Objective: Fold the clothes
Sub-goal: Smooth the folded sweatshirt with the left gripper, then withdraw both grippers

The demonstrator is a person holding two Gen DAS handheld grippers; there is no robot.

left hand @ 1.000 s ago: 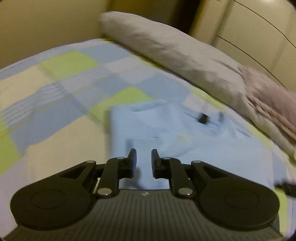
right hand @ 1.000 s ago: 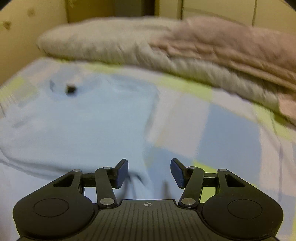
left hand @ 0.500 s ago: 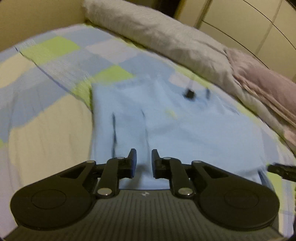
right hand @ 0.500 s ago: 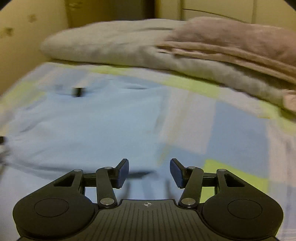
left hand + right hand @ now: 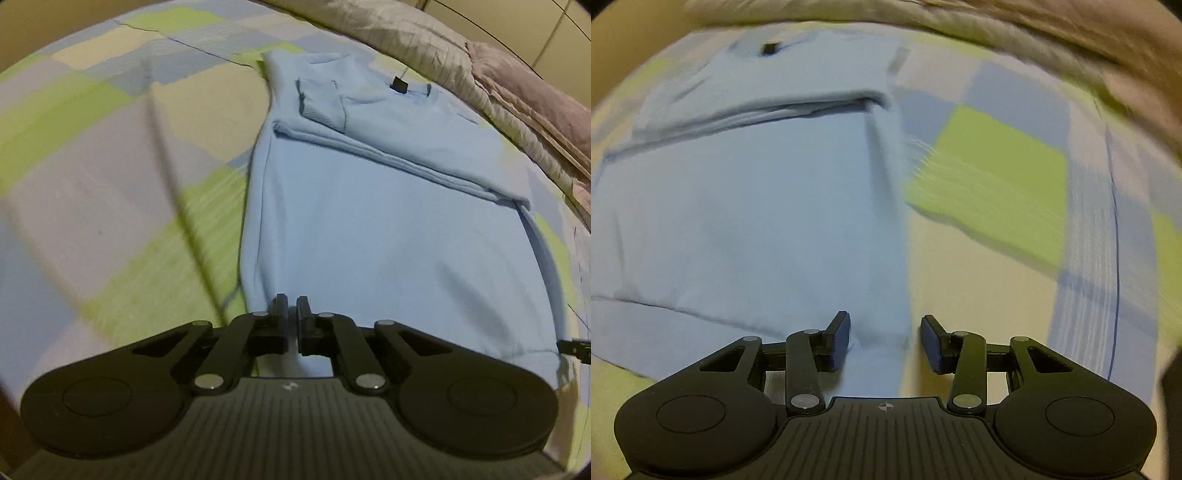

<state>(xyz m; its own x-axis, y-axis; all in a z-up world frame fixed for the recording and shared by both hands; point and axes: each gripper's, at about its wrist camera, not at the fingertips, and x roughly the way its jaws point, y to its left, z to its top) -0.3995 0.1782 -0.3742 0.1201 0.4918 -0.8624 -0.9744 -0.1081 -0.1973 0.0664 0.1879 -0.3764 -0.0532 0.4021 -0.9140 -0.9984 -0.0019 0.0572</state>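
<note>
Bed: I see a checked cover (image 5: 110,155) with grey bedding (image 5: 413,33) piled along the far edge.
Shirt: my light blue shirt (image 5: 388,229) lies flat mid-bed, collar end toward the far edge, sleeves already folded across the chest.
Left tool: my left tool (image 5: 291,317) sits at the hem's left corner, fingers almost together; I cannot tell whether cloth is pinched between them.
Right tool: my right tool (image 5: 885,341) stands wide apart, straddling the hem's right corner (image 5: 882,354), gripping nothing yet.
Step, as I judge it: take both hem corners.
Doing it well: I'd close on both layers, lift evenly, then carry the hem toward the collar without dragging.
</note>
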